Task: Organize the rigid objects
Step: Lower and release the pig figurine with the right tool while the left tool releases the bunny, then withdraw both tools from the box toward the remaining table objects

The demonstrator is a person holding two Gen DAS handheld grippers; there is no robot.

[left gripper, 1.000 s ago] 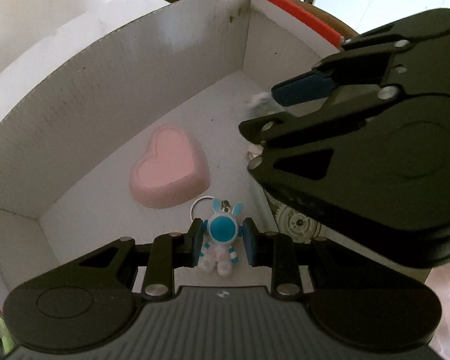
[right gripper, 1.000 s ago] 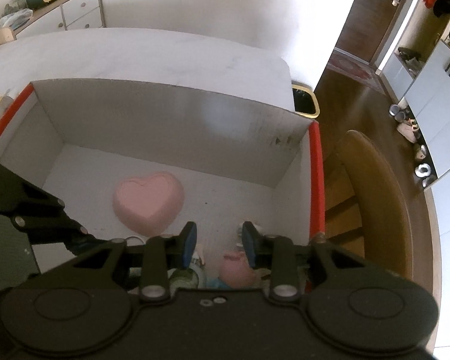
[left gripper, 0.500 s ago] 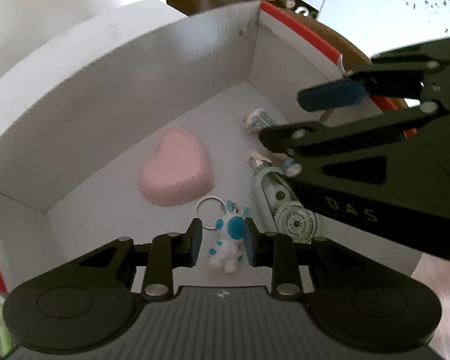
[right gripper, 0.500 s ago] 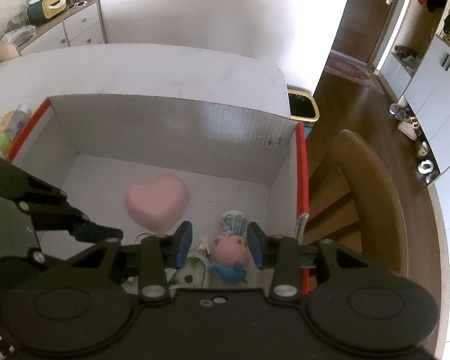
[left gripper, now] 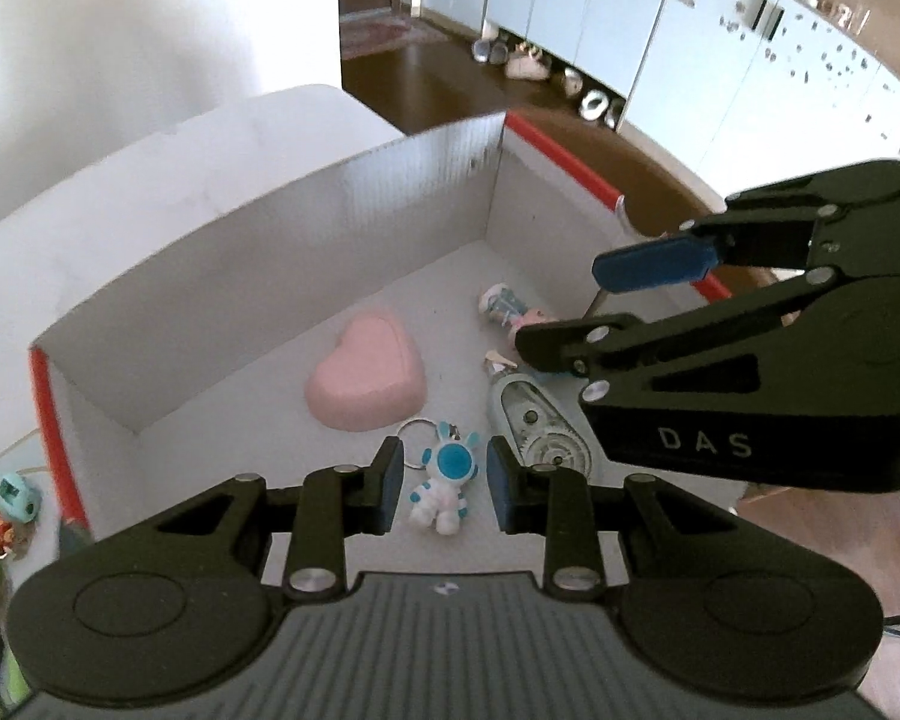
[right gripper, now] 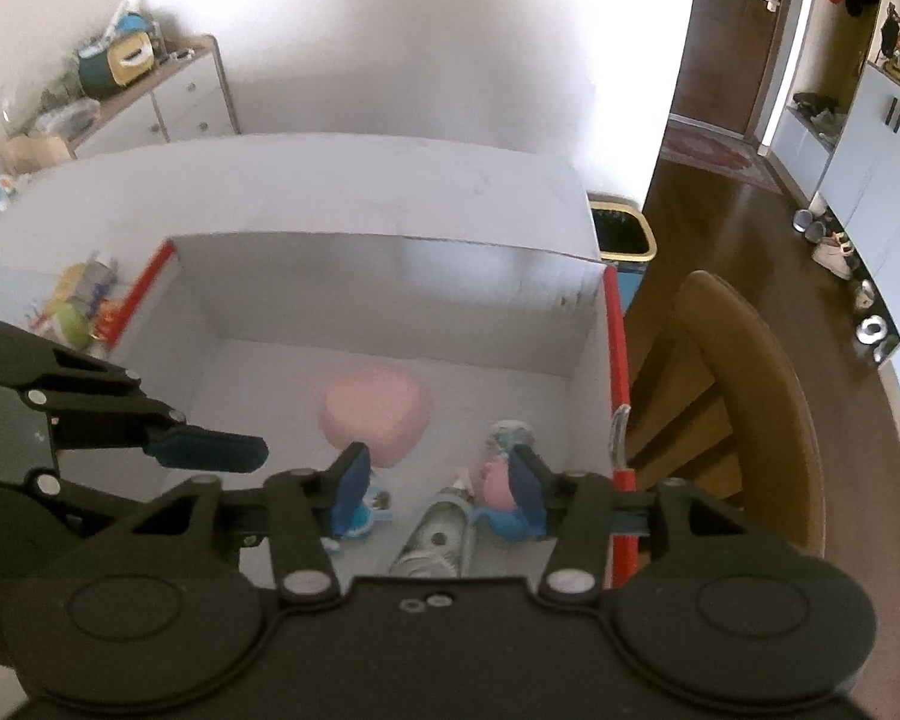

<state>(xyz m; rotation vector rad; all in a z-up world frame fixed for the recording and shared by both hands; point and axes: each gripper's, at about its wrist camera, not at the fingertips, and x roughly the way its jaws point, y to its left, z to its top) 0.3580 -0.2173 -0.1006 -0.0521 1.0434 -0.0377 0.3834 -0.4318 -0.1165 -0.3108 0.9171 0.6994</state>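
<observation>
A white cardboard box with red rims (left gripper: 306, 222) holds a pink heart-shaped box (left gripper: 369, 378), a blue-and-white astronaut keychain (left gripper: 444, 483), a clear gear toy (left gripper: 537, 426) and a pink pig figure (right gripper: 498, 480). My left gripper (left gripper: 444, 483) is open and empty above the box, with the keychain lying on the floor below between its fingers. My right gripper (right gripper: 438, 480) is open and empty above the box's right side, over the gear toy (right gripper: 441, 534) and pig figure. It shows in the left wrist view (left gripper: 606, 306) at right.
Small toys (left gripper: 6, 510) lie on the white table left of the box, also in the right wrist view (right gripper: 78, 306). A wooden chair (right gripper: 744, 420) stands right of the box. A yellow-rimmed bin (right gripper: 621, 234) sits on the floor beyond.
Both grippers have risen out of the box. The left one let go of the astronaut keychain, which now lies on the box floor. The right gripper's jaws opened wider.
</observation>
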